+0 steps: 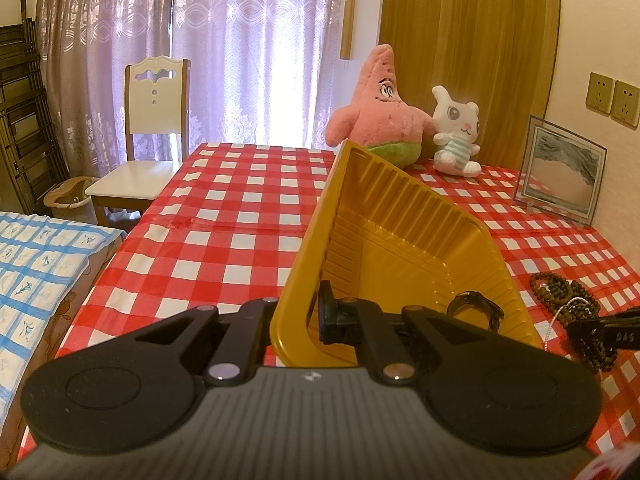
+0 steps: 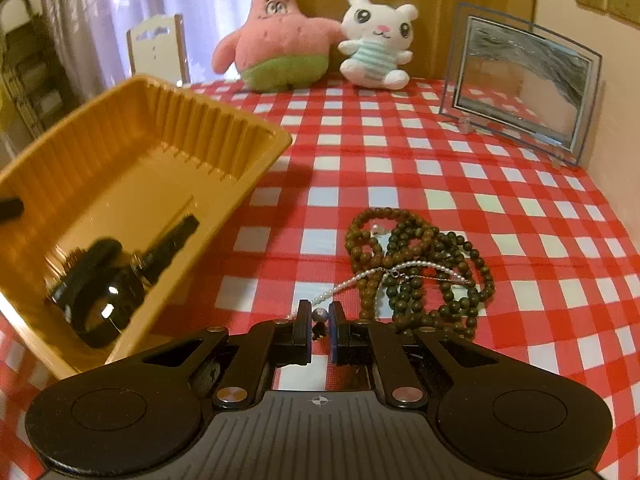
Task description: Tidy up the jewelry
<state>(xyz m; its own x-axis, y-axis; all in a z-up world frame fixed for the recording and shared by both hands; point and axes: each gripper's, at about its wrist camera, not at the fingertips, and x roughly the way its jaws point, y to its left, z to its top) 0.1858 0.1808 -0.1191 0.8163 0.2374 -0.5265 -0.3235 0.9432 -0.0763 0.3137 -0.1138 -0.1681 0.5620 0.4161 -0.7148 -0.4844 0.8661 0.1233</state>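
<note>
My left gripper (image 1: 298,320) is shut on the near wall of a yellow plastic tray (image 1: 412,188), which stands tilted off the red checked tablecloth. A black watch (image 1: 476,304) lies in the tray's low corner. In the right wrist view the tray (image 2: 200,128) sits at the left with the watch (image 2: 104,292) inside. My right gripper (image 2: 320,310) is shut on the end of a white pearl necklace (image 2: 400,268). The necklace lies across a heap of brown bead strands (image 2: 420,248). The left wrist view shows those brown beads (image 1: 568,292) and the right gripper (image 1: 580,330) at its right edge.
A pink star plush (image 2: 276,44) and a white bunny plush (image 2: 376,40) sit at the table's far edge. A glass picture frame (image 2: 520,80) stands by the wall at the right. A white chair (image 1: 152,136) and a blue checked bed (image 1: 36,280) lie off the table's left side.
</note>
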